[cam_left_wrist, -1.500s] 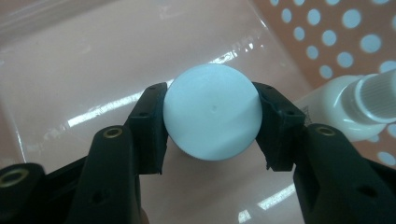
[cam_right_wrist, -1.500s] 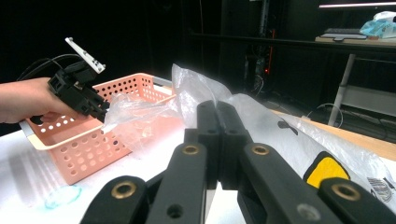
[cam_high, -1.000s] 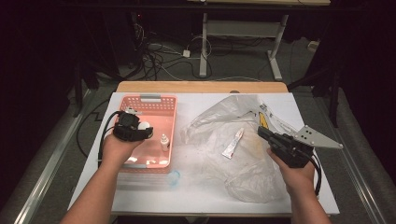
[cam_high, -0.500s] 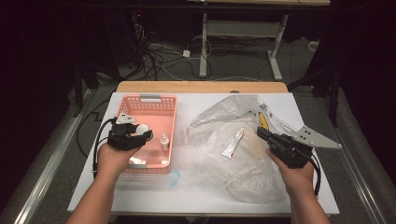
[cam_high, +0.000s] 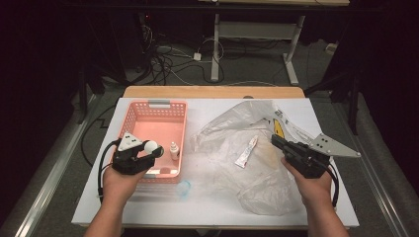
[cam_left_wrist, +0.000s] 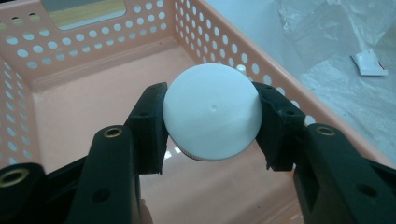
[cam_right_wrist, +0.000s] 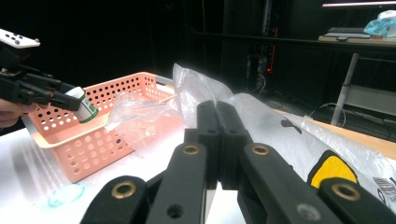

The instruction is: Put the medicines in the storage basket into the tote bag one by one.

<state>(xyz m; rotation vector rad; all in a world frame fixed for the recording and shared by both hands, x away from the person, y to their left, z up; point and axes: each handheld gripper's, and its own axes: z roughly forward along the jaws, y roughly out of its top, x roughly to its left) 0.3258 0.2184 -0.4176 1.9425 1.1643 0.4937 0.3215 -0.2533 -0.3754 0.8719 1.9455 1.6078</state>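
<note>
My left gripper (cam_high: 150, 148) is shut on a small container with a round white cap (cam_left_wrist: 212, 119) and a green-edged label (cam_right_wrist: 86, 110). It holds the container just above the near left part of the pink perforated basket (cam_high: 154, 105). A small dropper bottle (cam_high: 174, 150) stands inside the basket by its right wall. My right gripper (cam_high: 274, 140) hovers over the crumpled clear plastic bag (cam_high: 232, 133), its jaws pressed together with nothing between them (cam_right_wrist: 217, 109). A white tube (cam_high: 246, 151) lies on the bag, to the left of the right gripper.
A clear round lid (cam_high: 183, 188) lies on the white table in front of the basket. The bag bears a yellow print (cam_right_wrist: 332, 173) near my right gripper. Cables and desk legs stand on the dark floor beyond the table's far wooden edge (cam_high: 212, 92).
My left hand has drawn back toward the person with the white-capped container, from the basket's middle to its near left part. The right hand has stayed put.
</note>
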